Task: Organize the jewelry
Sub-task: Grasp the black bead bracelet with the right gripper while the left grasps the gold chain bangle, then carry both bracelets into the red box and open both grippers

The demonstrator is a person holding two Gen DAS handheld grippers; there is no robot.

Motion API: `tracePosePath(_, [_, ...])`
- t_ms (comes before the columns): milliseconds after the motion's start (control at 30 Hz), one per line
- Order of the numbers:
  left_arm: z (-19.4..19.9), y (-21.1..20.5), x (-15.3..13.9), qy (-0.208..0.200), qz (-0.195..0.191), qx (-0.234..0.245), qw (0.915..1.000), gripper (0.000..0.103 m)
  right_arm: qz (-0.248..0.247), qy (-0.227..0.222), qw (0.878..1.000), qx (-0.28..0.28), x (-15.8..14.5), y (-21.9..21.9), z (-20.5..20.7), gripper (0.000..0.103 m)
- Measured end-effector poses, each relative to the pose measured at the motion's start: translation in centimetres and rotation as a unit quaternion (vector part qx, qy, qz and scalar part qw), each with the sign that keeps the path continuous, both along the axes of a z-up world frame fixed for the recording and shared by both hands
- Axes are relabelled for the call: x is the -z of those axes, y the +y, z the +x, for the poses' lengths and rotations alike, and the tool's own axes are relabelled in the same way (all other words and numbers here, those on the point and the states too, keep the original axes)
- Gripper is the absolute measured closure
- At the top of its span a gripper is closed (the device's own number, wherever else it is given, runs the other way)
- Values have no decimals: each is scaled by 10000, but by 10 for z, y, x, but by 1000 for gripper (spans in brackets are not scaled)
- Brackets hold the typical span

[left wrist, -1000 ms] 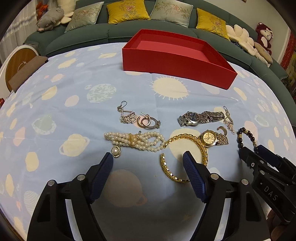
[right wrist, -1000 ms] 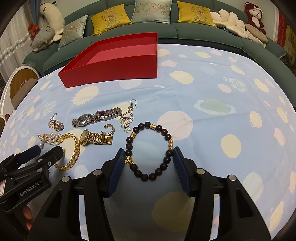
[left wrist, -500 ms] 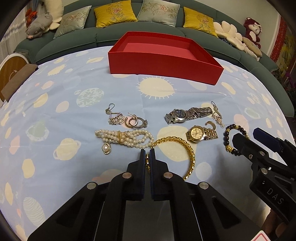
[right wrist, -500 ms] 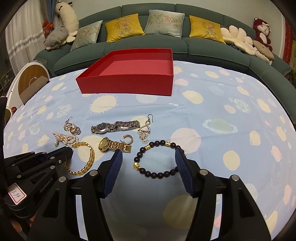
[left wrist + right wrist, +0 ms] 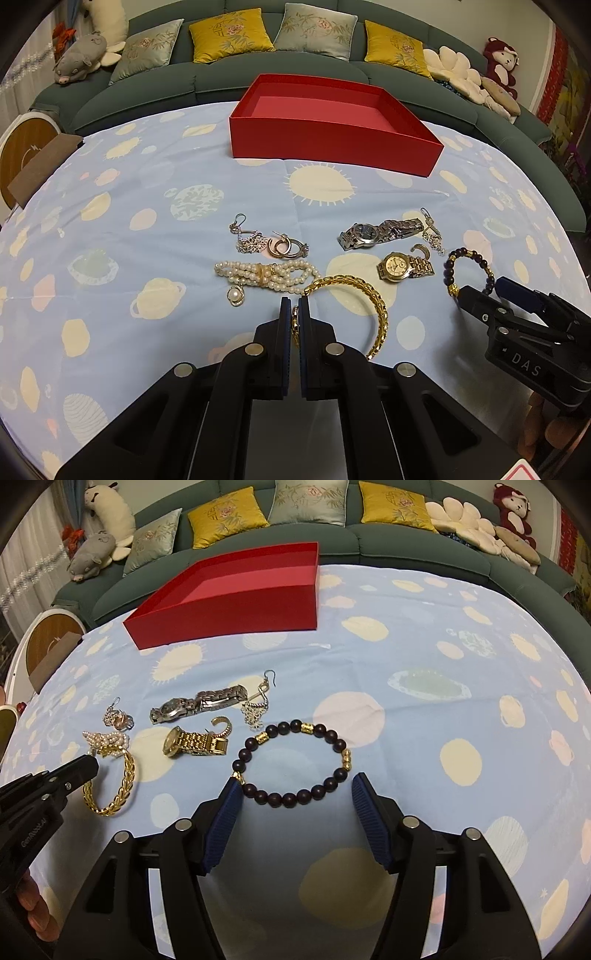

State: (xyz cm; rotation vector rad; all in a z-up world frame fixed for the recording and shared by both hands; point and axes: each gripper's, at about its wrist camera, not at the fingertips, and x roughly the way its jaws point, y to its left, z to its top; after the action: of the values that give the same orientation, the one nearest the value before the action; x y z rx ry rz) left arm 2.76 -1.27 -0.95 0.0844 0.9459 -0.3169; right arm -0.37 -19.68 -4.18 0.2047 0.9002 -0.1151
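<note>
My left gripper (image 5: 294,302) is shut on the near end of a gold chain bangle (image 5: 373,295), which lies on the planet-print cloth. From the right wrist view the same bangle (image 5: 125,775) curls beside the left gripper's tip (image 5: 88,766). My right gripper (image 5: 295,783) has its jaws opening. A dark bead bracelet (image 5: 288,797) with gold beads lies flat between and just beyond its blue pads (image 5: 225,812), which do not press on it. An open red box (image 5: 332,136) stands at the back of the table.
A pearl bracelet (image 5: 258,271), hoop earrings (image 5: 284,247), a silver watch (image 5: 376,230), a gold watch (image 5: 399,266) and a drop earring (image 5: 430,232) lie together mid-table. A green sofa (image 5: 207,77) with cushions curves behind the table.
My left gripper's jaws went from wide apart to shut on the gold bangle's end. The right gripper's jaws have spread wider around the bead bracelet.
</note>
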Motion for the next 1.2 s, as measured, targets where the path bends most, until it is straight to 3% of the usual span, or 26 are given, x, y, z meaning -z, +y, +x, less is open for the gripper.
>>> tracePosePath(133, [0,0,0,20,-23,8,10000,101,-157,-5,9999,-67,1,6,4,40])
tracePosePath(233, [-1,0,-2,-1,-36,26,10000,101,-58,-34,10000,-37,1,1,5,47])
tracePosePath(333, [-2,-2,-4,-19,-54,51,10000,101,-122,-73,9999,-9,1,-2,5,64])
tracePosePath(400, [-3,-3,-4,-35,-45,61,10000,101,-32,-93,10000,-3,0,-5,4,81])
tracePosePath(533, [-3,-6,-5,-38,-60,78,9999,101,124,-102,9999,-27,-1,-8,2,96])
tracePosePath(900, [-9,-3,-22,-180,-192,114,9996,101,351,-556,9978,-29,-33,-10,-11,96])
tracePosePath(1067, [-10,-1,-47,-412,-334,176,9984,101,455,-999,9939,-138,-71,-8,-17,96])
tracePosePath(1200, [5,-3,-85,-685,-513,249,9960,101,581,-1370,9884,-321,-113,-7,-6,96])
